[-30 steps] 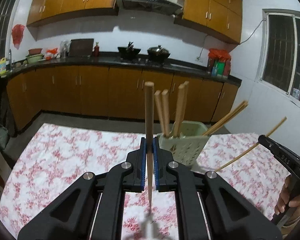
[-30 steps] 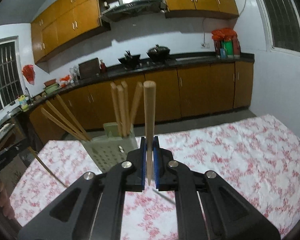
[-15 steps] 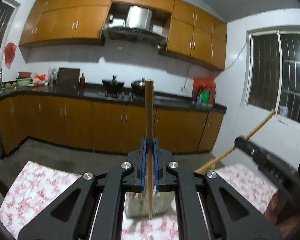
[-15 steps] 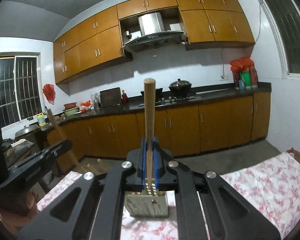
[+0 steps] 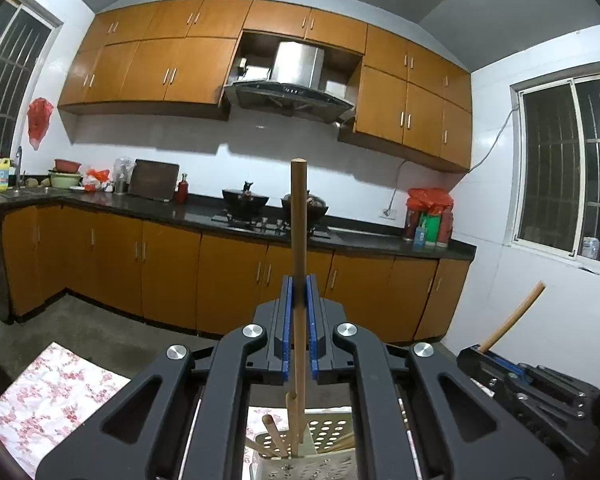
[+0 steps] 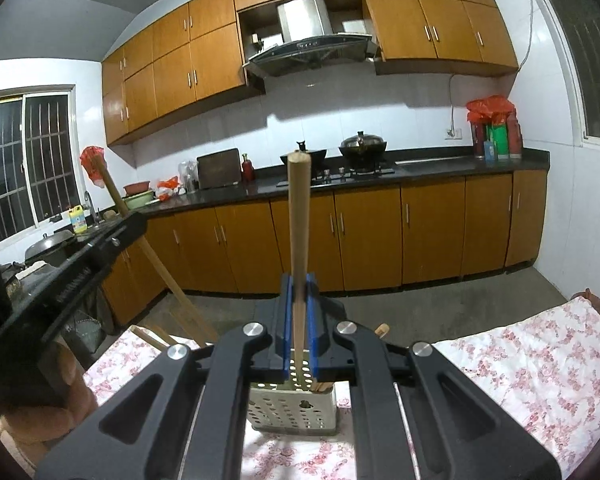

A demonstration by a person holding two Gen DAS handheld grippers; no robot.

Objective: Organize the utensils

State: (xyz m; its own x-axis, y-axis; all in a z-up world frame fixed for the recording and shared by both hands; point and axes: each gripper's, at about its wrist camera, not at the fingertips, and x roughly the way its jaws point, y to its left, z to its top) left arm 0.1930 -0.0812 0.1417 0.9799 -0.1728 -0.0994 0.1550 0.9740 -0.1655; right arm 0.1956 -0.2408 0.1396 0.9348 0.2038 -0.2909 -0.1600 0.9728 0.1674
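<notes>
Left hand-held gripper [image 5: 299, 320]: blue pads clenched on a wooden chopstick [image 5: 299, 240], stick upright, top end well above the fingertips, lower end reaching down into the utensil holder [image 5: 328, 438]. Right hand-held gripper [image 6: 299, 320]: likewise clamped on a second chopstick [image 6: 298, 240], upright, lower end inside the same holder [image 6: 296, 408].

Utensil holder: pale, perforated plastic box, directly below both grippers, standing on the desk [image 6: 532, 368]. Several more wooden chopsticks [image 5: 269, 426] already inside, leaning at angles; exact count hard to tell. From the right wrist view, one chopstick tip [image 6: 382, 330] poking out just beside the right finger.

Each gripper visible to the other: in the left wrist view, right gripper at far lower right with its stick angled up; in the right wrist view, left gripper at far left, its stick slanting across the cabinets, part of a bare hand [image 6: 40, 408] below it.

Desk covered in a white cloth with red floral print [image 5: 56, 392].

Beyond: concrete floor, then a run of orange-brown base cabinets [image 5: 228, 276] under a dark countertop [image 5: 204, 216]. On the countertop: two black woks [image 6: 364, 146] on a gas hob, dark cutting board [image 5: 154, 180] leaning on the wall, red bottle, bowls, red and green packages [image 5: 430, 216] at the right end. Steel range hood [image 5: 296, 80] above, flanked by matching wall cabinets. Barred windows [image 5: 572, 168] on both side walls, dark outside.
</notes>
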